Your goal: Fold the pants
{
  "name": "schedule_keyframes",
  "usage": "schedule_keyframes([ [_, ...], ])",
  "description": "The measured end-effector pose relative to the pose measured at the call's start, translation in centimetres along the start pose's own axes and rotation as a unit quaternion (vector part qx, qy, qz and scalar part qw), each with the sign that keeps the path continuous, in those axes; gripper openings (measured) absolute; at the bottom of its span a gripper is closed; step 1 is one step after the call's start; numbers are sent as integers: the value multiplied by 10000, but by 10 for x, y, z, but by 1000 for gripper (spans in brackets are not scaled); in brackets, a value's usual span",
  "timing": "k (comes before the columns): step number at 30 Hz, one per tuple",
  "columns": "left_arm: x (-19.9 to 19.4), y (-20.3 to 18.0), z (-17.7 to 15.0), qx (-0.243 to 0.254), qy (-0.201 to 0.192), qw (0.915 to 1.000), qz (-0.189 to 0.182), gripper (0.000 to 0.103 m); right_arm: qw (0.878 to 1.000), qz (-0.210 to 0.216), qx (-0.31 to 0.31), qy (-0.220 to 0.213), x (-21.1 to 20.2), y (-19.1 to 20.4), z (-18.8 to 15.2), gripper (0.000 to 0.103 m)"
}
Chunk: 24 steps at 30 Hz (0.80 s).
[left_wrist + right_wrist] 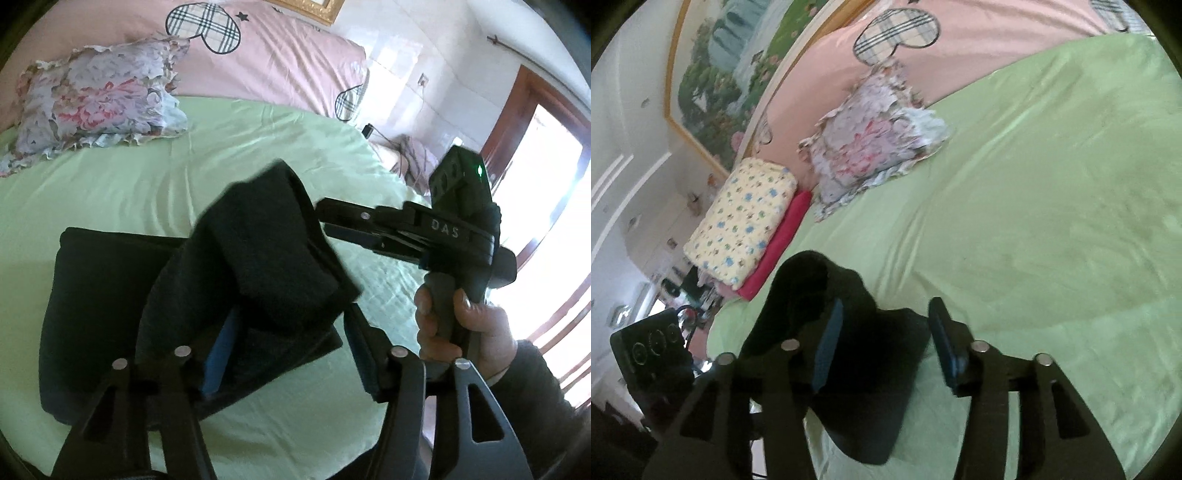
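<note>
The dark pants [110, 295] lie on the green sheet [184, 177] of the bed, already folded into a thick, flat bundle. One last flap [266, 258] sticks up over the bundle and has not dropped flat yet. It looks as if it was brought over the top to make the pile smaller. The left gripper [291, 350] hangs right over the bundle. Its jaws stand apart, and the flap drapes over one blue pad [218, 354], but nothing is pinched. I think the jaws are apart so the cloth can slide off and settle. The right gripper [882, 343] is on the other side of the flap, and a hand [465, 317] in a dark sleeve [535, 387] holds it by the handle. Its jaws are also apart, with cloth showing between them but not squeezed. From the right camera the flap [809, 295] rises next to the left finger. The two grippers are at each side of the flap because a wide piece of cloth needs a holder at each end to stay straight. A flowery pillow [99, 99] and a pink quilt [295, 55] sit far back, well apart from the pants. The fold looks nearly finished. The flap may land crooked, so it might need a pat.
</note>
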<state>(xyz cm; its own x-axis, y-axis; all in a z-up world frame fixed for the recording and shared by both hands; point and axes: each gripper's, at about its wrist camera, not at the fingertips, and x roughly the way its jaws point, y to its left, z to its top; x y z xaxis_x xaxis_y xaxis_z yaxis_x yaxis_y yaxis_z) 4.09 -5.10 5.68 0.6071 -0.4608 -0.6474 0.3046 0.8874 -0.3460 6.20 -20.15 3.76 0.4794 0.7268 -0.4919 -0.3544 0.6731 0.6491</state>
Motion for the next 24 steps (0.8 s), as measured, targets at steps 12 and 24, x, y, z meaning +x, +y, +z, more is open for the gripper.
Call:
schedule_keyframes([
  [12, -44, 37, -1, -532, -378, 9977, 165, 69, 9965, -549, 353, -527, -30, 24, -20, 81],
  [24, -59, 85, -8, -1046, -510, 9920, 493, 71, 9942, -939, 164, -492, -19, 61, -40, 84],
])
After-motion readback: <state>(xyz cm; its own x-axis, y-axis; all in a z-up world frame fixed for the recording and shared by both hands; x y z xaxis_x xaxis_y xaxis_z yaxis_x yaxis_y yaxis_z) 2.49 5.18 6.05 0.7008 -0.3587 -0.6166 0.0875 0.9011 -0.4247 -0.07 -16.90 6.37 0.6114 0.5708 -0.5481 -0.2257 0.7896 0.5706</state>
